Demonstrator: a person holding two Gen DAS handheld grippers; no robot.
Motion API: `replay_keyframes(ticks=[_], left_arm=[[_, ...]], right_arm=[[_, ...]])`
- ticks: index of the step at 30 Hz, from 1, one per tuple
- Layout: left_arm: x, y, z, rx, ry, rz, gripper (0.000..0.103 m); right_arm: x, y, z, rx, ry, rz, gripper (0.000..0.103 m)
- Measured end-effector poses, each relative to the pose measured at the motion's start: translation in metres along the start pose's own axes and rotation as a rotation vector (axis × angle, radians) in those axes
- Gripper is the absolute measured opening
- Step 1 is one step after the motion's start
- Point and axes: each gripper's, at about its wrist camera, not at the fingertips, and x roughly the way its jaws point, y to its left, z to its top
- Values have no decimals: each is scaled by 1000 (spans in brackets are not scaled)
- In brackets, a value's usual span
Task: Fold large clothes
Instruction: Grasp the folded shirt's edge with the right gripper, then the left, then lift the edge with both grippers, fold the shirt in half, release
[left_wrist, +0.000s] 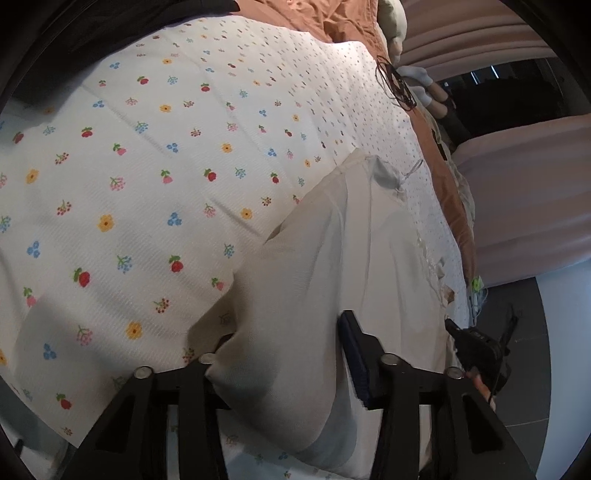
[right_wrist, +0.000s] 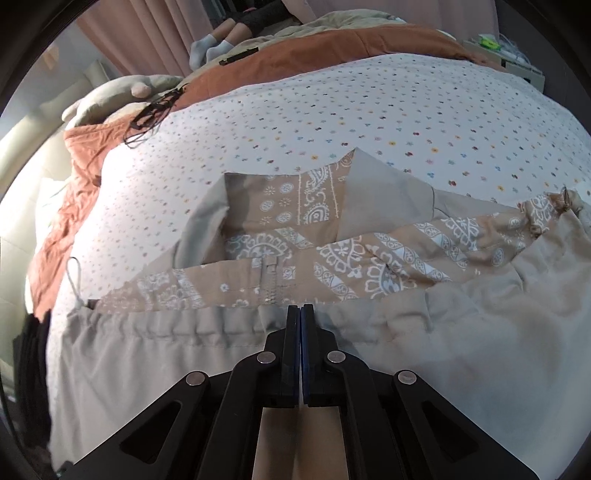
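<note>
2 grippers in view, both yours, both low over the bed.

Left gripper (left_wrist: 284, 354): the jaws stand apart with a thick fold of the pale beige garment (left_wrist: 332, 258) bunched up between them. Whether the pads press on the cloth, you cannot tell from the left wrist view; the left finger is mostly hidden behind the fold.

Right gripper (right_wrist: 300, 314): the jaws are together, tips at the gathered waistband of the same garment (right_wrist: 236, 328), which here shows a tan lining with white paisley print. Whether any cloth is pinched between the pads cannot be told.

The garment lies spread along the near edge of the bed, on the white bedspread with small printed flowers (left_wrist: 129, 166). A white drawstring (right_wrist: 75, 280) trails from the waistband's left end.

Far edge of the bed: a rust-orange quilt (right_wrist: 321, 48), a tangle of black cord (right_wrist: 151, 114), and a person's feet in white socks (right_wrist: 210, 50).
</note>
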Motion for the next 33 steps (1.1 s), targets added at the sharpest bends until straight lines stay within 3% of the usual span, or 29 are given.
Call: replay_keyframes(ticks=[3,5,7,8,17,19,22,33], left_arm=[[-2,2,0,-11,7,-25,26],[-4,-2,1,1,3,-30,21],[-6,-10,3,16,-6,-41,18],[-9,-14,3,23,-10,-48,16],[-25,-54,5,83,-39,-156,10],[-30,-64,6,99,-45,-186,9],[-35,-82,9,120,-55,-214,9],[-48,-146,7,177,-65,-333,8]], right_arm=[[-22,-7,-5,34,-5,55,1],[-39,-10,-10,46,-5,87,10],[-55,-10,-15,46,-17,97,51],[-66,-10,-19,42,-38,101,53],[-112,-14,-79,2,-21,147,52],[-120,-14,-93,-10,-14,157,41],[-130,-17,-111,-24,-4,160,32],[-150,-36,-162,-9,40,154,13]])
